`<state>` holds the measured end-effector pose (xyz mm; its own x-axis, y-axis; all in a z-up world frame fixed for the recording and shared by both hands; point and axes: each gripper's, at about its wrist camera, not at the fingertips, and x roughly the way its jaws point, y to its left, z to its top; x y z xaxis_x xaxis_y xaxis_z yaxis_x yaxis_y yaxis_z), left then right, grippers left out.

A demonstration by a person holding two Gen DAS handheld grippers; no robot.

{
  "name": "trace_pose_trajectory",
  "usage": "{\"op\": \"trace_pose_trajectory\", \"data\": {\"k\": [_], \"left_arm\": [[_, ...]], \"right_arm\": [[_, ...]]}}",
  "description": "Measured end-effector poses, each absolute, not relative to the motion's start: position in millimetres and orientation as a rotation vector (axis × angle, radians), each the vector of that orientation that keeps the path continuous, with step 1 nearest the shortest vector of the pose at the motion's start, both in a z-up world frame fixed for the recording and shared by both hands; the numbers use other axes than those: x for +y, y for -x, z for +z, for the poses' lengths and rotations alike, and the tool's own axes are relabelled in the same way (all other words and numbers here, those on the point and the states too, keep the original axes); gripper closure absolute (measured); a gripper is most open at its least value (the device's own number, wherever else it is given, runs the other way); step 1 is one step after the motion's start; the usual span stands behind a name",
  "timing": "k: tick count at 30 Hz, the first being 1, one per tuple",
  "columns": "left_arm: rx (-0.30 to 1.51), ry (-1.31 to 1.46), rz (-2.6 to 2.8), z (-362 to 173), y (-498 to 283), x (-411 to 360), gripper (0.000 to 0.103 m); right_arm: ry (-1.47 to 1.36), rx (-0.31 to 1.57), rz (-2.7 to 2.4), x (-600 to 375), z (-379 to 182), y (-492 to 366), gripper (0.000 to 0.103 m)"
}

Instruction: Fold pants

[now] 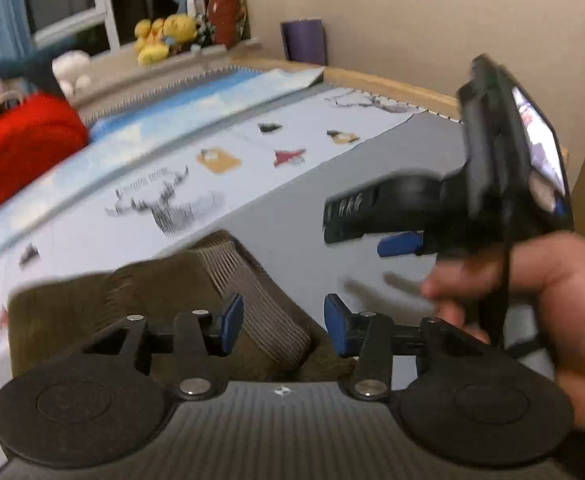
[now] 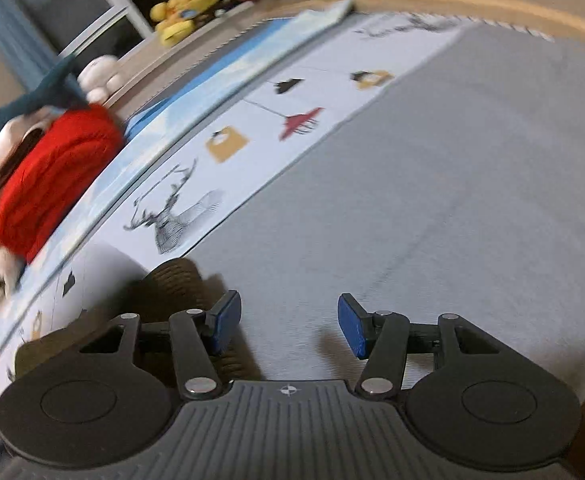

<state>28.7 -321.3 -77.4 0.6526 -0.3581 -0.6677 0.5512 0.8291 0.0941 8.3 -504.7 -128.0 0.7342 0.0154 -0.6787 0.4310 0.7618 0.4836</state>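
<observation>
Your left gripper (image 1: 283,322) is hovering with its blue pads apart and nothing pinched between them; the folded pants (image 1: 160,300) are lying just below and ahead of it, slightly toward its left finger. Only this view is showing you the bundle properly: brown ribbed corduroy, folded into a blocky shape with a paler ribbed strip running across the top. It is also the only view catching your right hand (image 1: 548,312), which is gripping the other tool off to the right, with a lit phone screen (image 1: 540,144) mounted on top of it.

Your right gripper (image 2: 288,326) is standing with its jaws apart over bare grey sheet (image 2: 432,200), empty. From here the pants (image 2: 168,284) are peeking out beyond its left finger, mostly hidden behind the linkage, so you are seeing little more than a rounded brown edge.

Both views are smearing with motion blur, so fine detail is hard to read. Far to the left of each gripper a fuzzy red bundle (image 2: 56,176) is being cut by the frame edge, and a white cover printed with a stag (image 2: 172,212) is lying ahead. Yellow soft toys (image 1: 164,36) are sitting on the far ledge.
</observation>
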Motion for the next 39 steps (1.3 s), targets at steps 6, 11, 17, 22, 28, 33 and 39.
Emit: {"op": "trace_pose_trajectory", "data": {"k": [6,11,17,22,28,33,39], "left_arm": [[0.715,-0.153,-0.399,-76.9,-40.2,-236.5,0.045],[0.763,-0.046,-0.3,-77.0,-44.9,-154.9,0.078],[0.873,-0.095,-0.275,-132.6,-48.0,-128.2,0.087],[0.794,-0.161,-0.303,-137.1,-40.5,-132.4,0.087],[0.719,-0.094,-0.327,-124.7,-20.3,-124.0,0.073],[0.725,-0.095,-0.359,-141.1,-16.3,-117.4,0.061],[0.767,-0.103,-0.347,-142.7,-30.4,-119.6,0.056]], "right_arm": [[-0.741,0.728,-0.056,-504.5,-132.4,-5.2,0.029],[-0.709,0.84,0.079,-473.3,-139.5,-24.1,0.021],[-0.595,0.953,0.065,-437.0,-152.9,-35.9,0.016],[-0.549,0.909,0.046,-425.7,-143.7,-29.9,0.049],[-0.523,0.725,0.092,-431.3,-101.3,4.0,0.074],[-0.484,0.674,-0.026,-454.0,-84.4,19.5,0.093],[-0.384,0.741,-0.106,-448.4,-99.2,11.7,0.088]]}}
